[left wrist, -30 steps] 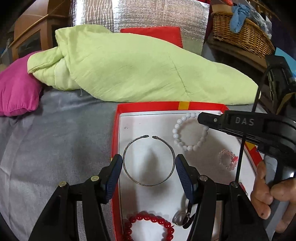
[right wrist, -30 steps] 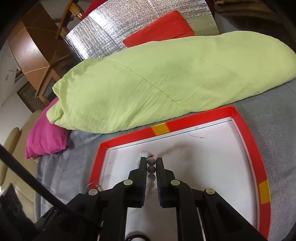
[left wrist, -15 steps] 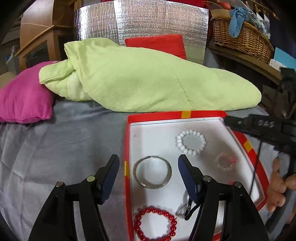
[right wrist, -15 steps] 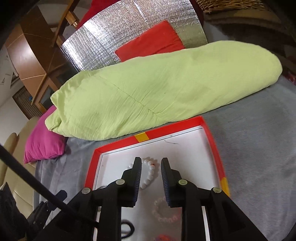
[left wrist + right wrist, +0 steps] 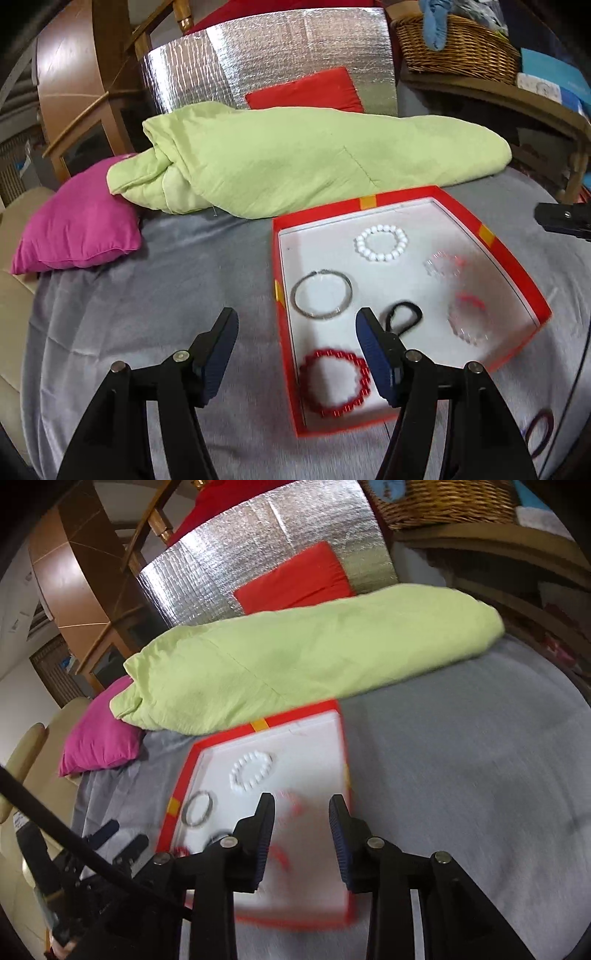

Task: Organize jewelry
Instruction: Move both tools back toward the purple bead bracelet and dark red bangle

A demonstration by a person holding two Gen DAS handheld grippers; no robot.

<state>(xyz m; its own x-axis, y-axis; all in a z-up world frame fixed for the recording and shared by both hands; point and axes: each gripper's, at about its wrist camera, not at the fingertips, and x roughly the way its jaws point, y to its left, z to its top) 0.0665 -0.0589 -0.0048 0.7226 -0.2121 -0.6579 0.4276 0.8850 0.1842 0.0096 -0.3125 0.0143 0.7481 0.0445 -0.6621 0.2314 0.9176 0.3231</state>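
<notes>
Grey bedcover [image 5: 147, 295] runs under everything, and my left gripper [image 5: 293, 347] hangs wide and empty over the red tray's [image 5: 513, 280] left edge. Six pieces already lie inside, by my reckoning most of the job: metal bangle [image 5: 320, 293], red bead bracelet [image 5: 334, 384], white bead bracelet [image 5: 382, 243], black loop [image 5: 404, 317] and two clear bracelets (too blurred to tell apart). One dark ring [image 5: 539, 434] sits outside, cut off. My right gripper [image 5: 301, 838] is wide too, holding nothing.

Surface: grey bed cover [image 5: 155, 295]
On it: red tray [image 5: 517, 280], green quilt [image 5: 314, 162], magenta pillow [image 5: 77, 229]
</notes>
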